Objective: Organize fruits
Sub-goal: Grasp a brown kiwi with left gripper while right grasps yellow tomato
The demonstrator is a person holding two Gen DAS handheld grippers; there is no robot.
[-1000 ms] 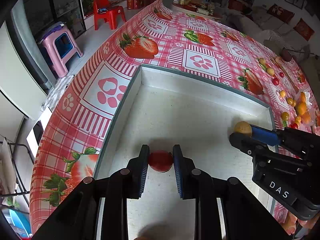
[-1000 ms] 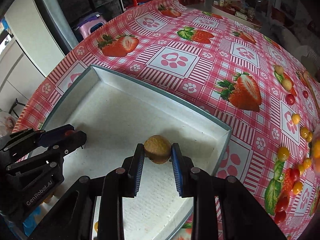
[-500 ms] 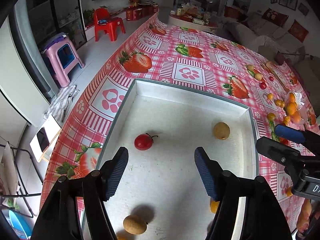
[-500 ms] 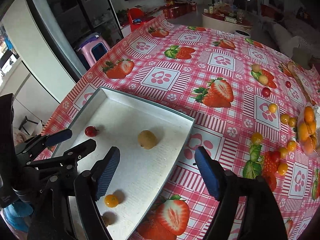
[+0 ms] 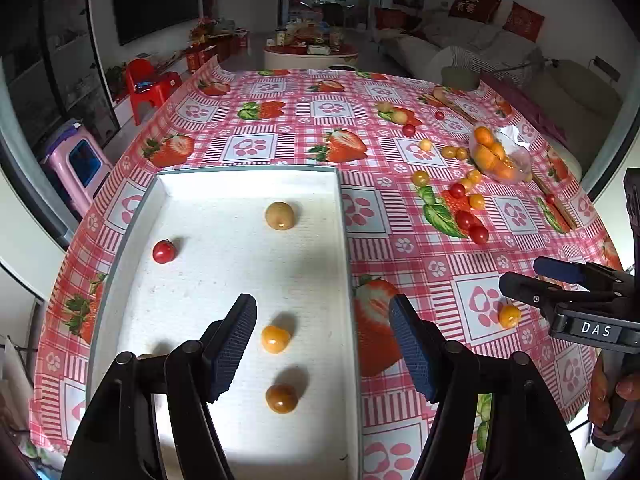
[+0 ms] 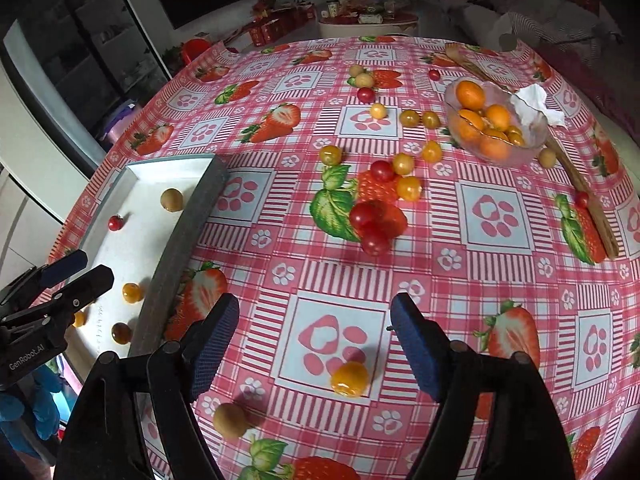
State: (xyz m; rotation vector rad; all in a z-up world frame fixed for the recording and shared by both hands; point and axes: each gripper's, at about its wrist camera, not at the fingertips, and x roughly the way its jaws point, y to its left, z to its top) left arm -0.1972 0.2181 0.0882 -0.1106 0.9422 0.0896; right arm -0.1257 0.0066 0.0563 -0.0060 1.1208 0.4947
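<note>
- The left tool (image 5: pixel 322 344) hangs with its blue pads apart and nothing between them, over the right edge of the shallow white rectangular tray (image 5: pixel 344 240).
- The right tool (image 6: pixel 314 344) is likewise spread and empty, above the pink checked strawberry-print worktop (image 6: pixel 496 264).
- Nearest it lie a small round orange-yellow fruit (image 6: pixel 349 379) and a tan round fruit (image 6: pixel 229 420), both outside the tray.
- In the tray sit an orange fruit (image 5: pixel 275 339), a darker amber one (image 5: pixel 281 398), a red cherry tomato (image 5: pixel 163 251) and a brownish round fruit (image 5: pixel 280 215), well apart.
- Farther off, loose red and yellow fruits (image 6: pixel 380 200) cluster near a clear bowl of oranges (image 6: pixel 494 124).
- Risk, as I judge it: round fruit may roll when nudged by a pad, possibly off the worktop edge; pinching hard could split the soft ones.
</note>
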